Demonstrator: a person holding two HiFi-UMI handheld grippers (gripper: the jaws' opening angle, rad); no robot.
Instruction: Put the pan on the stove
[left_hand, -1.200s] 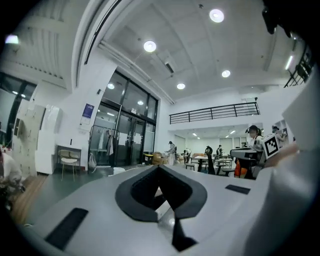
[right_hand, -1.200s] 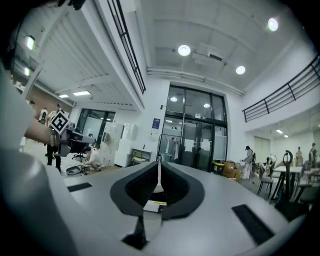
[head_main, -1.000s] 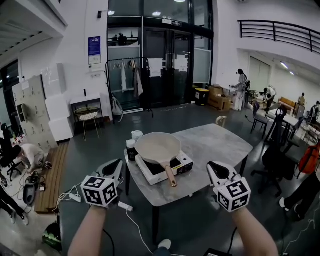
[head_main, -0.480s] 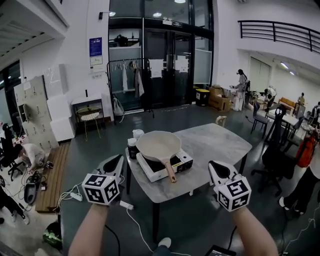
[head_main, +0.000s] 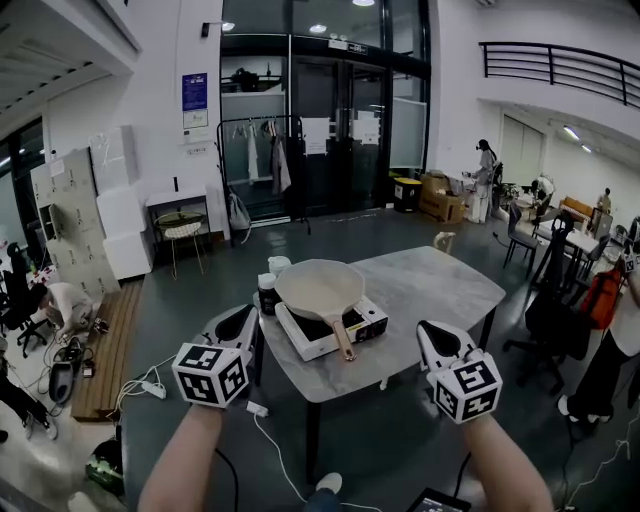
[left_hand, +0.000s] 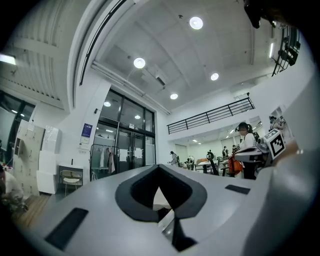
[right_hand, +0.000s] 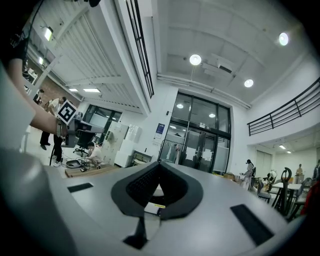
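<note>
A cream frying pan (head_main: 318, 288) with a wooden handle (head_main: 342, 338) sits on the white portable stove (head_main: 330, 330) near the left end of a grey marble table (head_main: 420, 300) in the head view. My left gripper (head_main: 243, 325) is shut and empty, held off the table's left edge. My right gripper (head_main: 432, 342) is shut and empty, in front of the table's near right edge. Both gripper views look up over shut jaws at the ceiling; a sliver of the cream pan (left_hand: 156, 199) shows through the left gripper's jaws (left_hand: 159, 176), and the right gripper (right_hand: 160, 172) frames only a pale patch.
Two jars (head_main: 268, 290) stand on the table behind the stove. A cable and power strip (head_main: 255, 410) lie on the floor under the table. Chairs (head_main: 550, 310) stand to the right, a garment rack (head_main: 255, 165) and glass doors behind. People are at the far left and right.
The left gripper has drifted slightly right and toward the table. The view has shifted a little; the pan stays on the stove.
</note>
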